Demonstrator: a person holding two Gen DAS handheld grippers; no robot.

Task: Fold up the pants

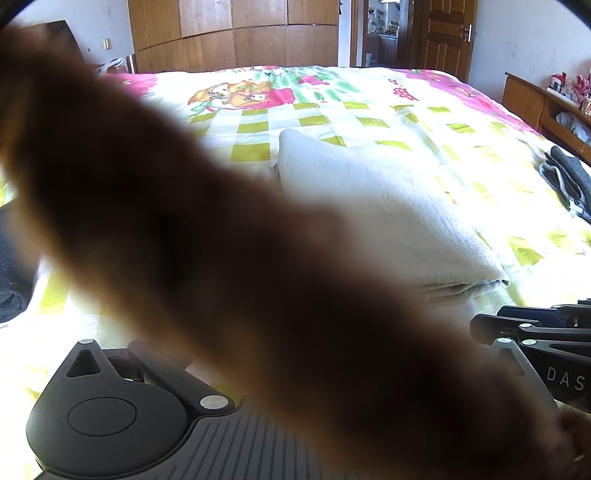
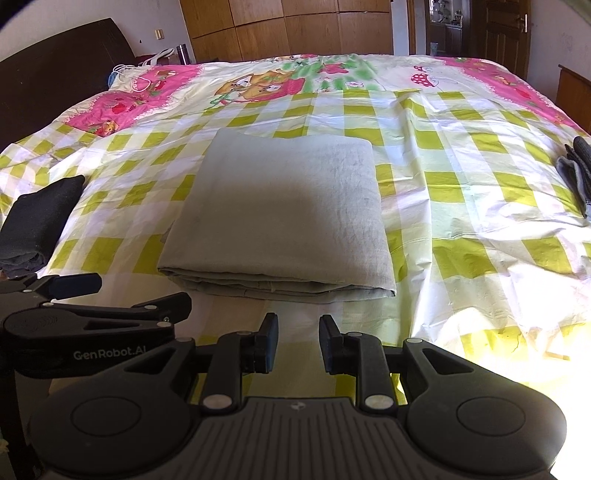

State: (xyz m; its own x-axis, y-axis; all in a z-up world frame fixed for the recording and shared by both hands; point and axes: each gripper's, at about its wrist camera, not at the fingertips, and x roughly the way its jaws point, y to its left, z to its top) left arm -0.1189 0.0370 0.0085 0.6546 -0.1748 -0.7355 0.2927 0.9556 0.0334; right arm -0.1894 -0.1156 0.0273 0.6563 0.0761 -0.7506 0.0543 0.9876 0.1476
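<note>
Holding the right gripper [image 2: 295,343] low over the near edge of the bed, fingers spread apart, pinching nothing. Hovering the left gripper [image 2: 142,291] just beside it on the left, side-on in the right wrist view; not managing to tell whether parted or pressed together, since a blurred brown shape [image 1: 221,258] is smearing across most of the left lens and hiding its fingers.

Facing the pants [image 2: 280,214] just ahead of the right fingertips: grey-green, lying in a compact stacked rectangle on the checked bedspread [image 2: 461,184], layered edges turned toward the grippers, smooth folded edge at the far side. Judging the folding as close to finished, with squaring and flattening probably remaining.

Advising, for this step: coming in low and level at the near layered edge, taking all layers together rather than the top one alone, and lifting clear of the bedspread so as not to be pinching it too. Working both near corners evenly, so the stack is not skewing. Watching the slightly ragged left near corner, likely the first place to be slipping.

Leaving alone the dark garment [image 2: 33,229] well off to the left and the grey garment [image 2: 576,173] at the far right. Ignoring the wooden wardrobe [image 2: 295,29] beyond the bed.
</note>
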